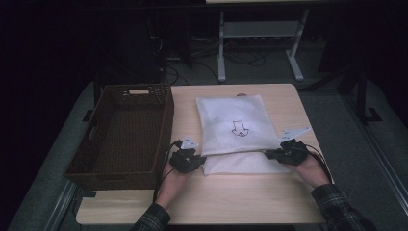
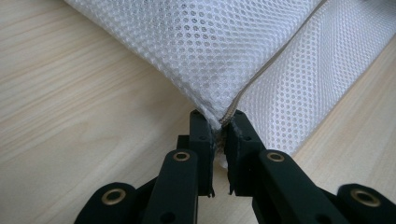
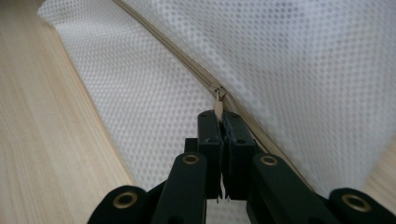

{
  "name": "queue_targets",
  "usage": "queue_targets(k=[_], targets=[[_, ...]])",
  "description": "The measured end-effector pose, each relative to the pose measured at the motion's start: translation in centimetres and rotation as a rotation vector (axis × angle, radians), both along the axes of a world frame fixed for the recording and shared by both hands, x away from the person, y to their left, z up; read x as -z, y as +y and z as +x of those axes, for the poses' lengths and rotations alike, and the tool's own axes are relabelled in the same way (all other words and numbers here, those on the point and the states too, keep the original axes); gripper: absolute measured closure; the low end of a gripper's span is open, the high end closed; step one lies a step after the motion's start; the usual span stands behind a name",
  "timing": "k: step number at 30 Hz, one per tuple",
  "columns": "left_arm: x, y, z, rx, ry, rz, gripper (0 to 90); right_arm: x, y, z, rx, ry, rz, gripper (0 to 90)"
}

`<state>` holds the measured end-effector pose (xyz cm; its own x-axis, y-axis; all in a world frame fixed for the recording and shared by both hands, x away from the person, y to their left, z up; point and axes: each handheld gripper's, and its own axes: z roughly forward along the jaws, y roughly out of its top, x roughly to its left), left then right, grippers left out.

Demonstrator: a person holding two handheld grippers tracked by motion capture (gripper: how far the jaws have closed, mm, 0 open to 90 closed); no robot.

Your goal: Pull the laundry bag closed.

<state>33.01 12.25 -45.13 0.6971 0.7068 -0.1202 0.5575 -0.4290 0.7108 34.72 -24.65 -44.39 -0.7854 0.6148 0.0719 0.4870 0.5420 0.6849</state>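
A white mesh zip bag (image 1: 233, 127) with a small dark drawing lies on the wooden table (image 1: 231, 197), its near edge showing two layers. My left gripper (image 1: 198, 156) is at the bag's near left corner. In the left gripper view the jaws (image 2: 219, 122) are shut on that corner of the mesh bag (image 2: 224, 51), right where the beige zipper (image 2: 261, 70) ends. My right gripper (image 1: 270, 153) is at the near right corner. In the right gripper view it (image 3: 220, 114) is shut on the zipper pull (image 3: 217, 100) of the bag (image 3: 303, 70).
A dark brown woven basket (image 1: 166, 125) stands on the table's left side, close beside the bag. Bare table lies in front of my hands. Beyond the table's far edge are a grey floor, cables and a metal table frame (image 1: 222, 48).
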Motion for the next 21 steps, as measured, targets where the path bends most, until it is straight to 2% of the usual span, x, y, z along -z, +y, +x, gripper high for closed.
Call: queue_targets(k=[14, 21], targets=[[0.1, 0.0, 0.1, -0.013, 0.001, 0.003, 81.9, 0.2, -3.9, -0.7, 0.064, 0.002, 0.027, 87.0], [0.1, -0.1, 0.1, -0.011, 0.003, 0.003, 81.9, 0.2, -4.8, -0.7, 0.079, 0.004, 0.039, 87.0]])
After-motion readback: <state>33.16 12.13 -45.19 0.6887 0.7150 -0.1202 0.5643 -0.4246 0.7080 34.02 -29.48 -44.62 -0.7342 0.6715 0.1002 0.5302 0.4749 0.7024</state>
